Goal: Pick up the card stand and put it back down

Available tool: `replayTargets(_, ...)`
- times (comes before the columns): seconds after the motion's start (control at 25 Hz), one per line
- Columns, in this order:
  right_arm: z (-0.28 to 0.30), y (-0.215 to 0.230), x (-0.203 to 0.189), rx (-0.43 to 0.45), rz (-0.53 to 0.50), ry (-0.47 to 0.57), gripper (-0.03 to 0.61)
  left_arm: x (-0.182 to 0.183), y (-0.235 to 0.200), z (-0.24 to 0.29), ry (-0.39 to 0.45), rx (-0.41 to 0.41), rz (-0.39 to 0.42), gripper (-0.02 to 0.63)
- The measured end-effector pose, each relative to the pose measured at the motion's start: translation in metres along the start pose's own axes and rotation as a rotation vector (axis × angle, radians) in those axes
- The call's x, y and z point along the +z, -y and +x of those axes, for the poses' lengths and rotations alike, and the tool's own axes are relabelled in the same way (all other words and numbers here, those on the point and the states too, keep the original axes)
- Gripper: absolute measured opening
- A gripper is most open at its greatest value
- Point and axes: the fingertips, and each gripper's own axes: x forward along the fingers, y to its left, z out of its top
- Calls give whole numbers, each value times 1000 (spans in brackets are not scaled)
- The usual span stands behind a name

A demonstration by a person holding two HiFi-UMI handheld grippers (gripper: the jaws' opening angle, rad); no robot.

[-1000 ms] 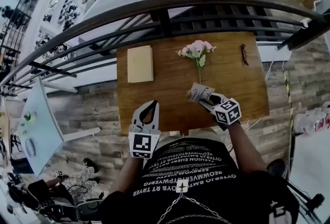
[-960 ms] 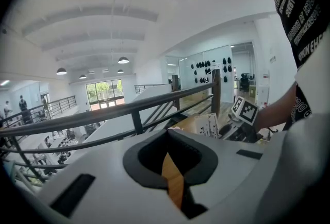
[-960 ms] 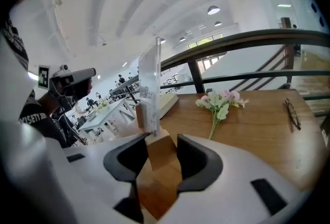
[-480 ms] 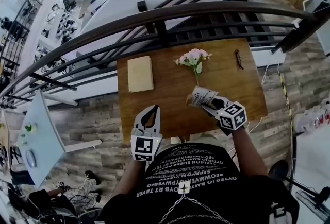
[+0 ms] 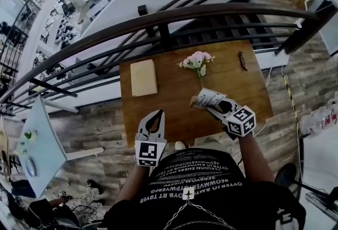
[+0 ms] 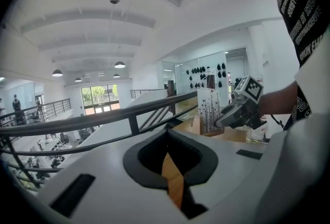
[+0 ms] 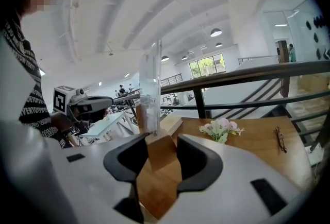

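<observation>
The card stand (image 5: 208,98) is a wooden block with an upright printed card in a clear holder. My right gripper (image 5: 213,107) is shut on the block near the front middle of the wooden table (image 5: 174,86). In the right gripper view the block (image 7: 161,152) fills the gap between the jaws of that gripper (image 7: 160,141), with the clear holder (image 7: 150,91) rising above it. The left gripper view shows the stand (image 6: 208,109) from the side. I cannot tell whether it touches the table. My left gripper (image 5: 156,115) hangs shut and empty at the table's front edge.
A pale book (image 5: 143,77) lies at the table's back left. A small bunch of pink flowers (image 5: 196,60) lies at the back middle and a dark pair of glasses (image 5: 242,60) at the back right. A dark metal railing (image 5: 174,16) runs just behind the table.
The right gripper with the stand has shifted slightly right and nearer in the head view. The left gripper has dropped a little toward me. Both grips are unchanged.
</observation>
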Motion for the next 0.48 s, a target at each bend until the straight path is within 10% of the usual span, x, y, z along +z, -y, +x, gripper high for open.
replayTargets(0.48, -3, -27, 33, 37, -58, 99, 175, -7, -10, -10, 6, -2, 0, 20)
